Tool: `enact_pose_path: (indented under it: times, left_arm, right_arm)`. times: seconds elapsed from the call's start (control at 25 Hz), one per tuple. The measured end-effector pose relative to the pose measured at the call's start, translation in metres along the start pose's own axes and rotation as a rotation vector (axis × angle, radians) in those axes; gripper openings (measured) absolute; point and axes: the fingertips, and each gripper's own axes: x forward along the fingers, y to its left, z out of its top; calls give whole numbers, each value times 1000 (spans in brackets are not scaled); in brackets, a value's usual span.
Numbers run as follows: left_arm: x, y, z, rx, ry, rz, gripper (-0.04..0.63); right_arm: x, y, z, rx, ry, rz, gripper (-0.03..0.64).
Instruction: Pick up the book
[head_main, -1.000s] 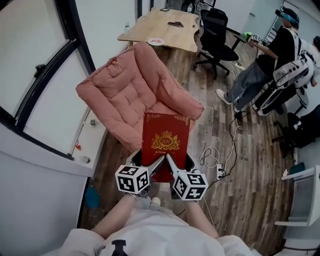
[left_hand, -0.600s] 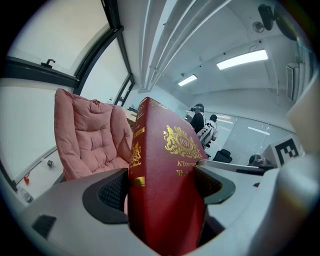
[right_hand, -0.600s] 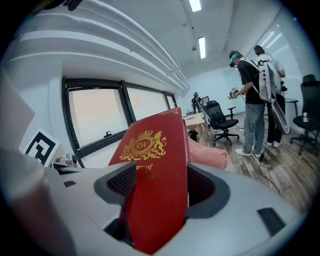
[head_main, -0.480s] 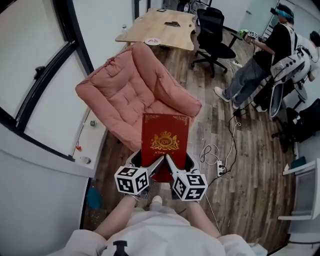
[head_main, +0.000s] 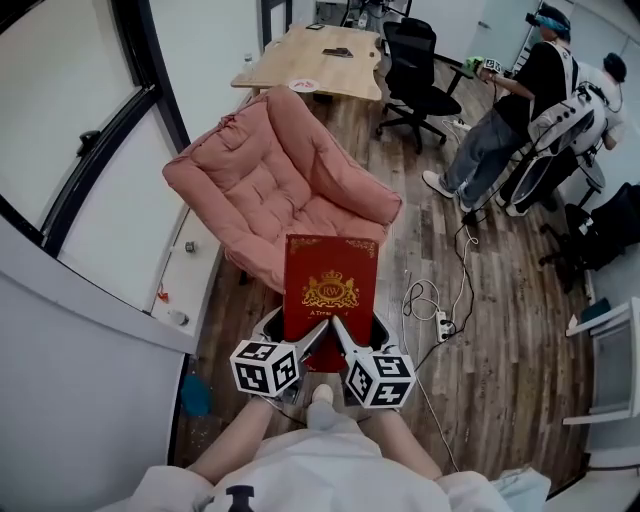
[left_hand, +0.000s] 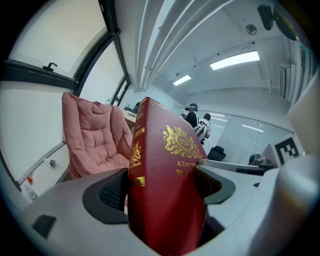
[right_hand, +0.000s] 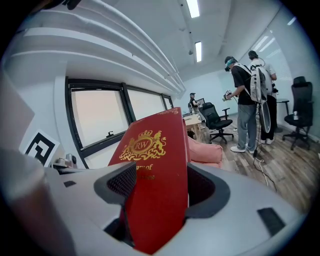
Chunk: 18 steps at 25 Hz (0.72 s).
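Noted left gripper (head_main: 308, 340) and right gripper (head_main: 345, 342) both clenched on red hardcover book with gold crest (head_main: 330, 290). Judged best: equal squeeze both sides, level lift, no twist, lest cover slide. Gripped side by side at book's near bottom edge; rest projected forward toward front of pink padded armchair (head_main: 270, 180), above wooden floor (head_main: 480, 330).

Count of contents:
- 1 red book (head_main: 331, 290)
- 2 grippers: left gripper (head_main: 302, 340) and right gripper (head_main: 348, 343)
- 2 marker cubes (head_main: 265, 367), one on each gripper
- 1 pink armchair (head_main: 265, 185)
- 1 wooden table (head_main: 315, 62)
- 2 black office chairs (head_main: 415, 65), counted from the right gripper view
- 2 people (head_main: 510, 110) standing together
- 1 power strip (head_main: 441, 324)
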Motion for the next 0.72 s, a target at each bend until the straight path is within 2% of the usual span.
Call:
enact_pose_path:
  times: [0.44, 0.72]
  left_arm:
    - [-91, -15, -43, 15, 13, -13, 408]
    - [-123, -34, -51, 28, 5, -26, 408]
  right_arm:
    - [-73, 60, -42, 15, -10, -17, 311]
    - [-108, 77, -46, 10, -28, -22, 311]
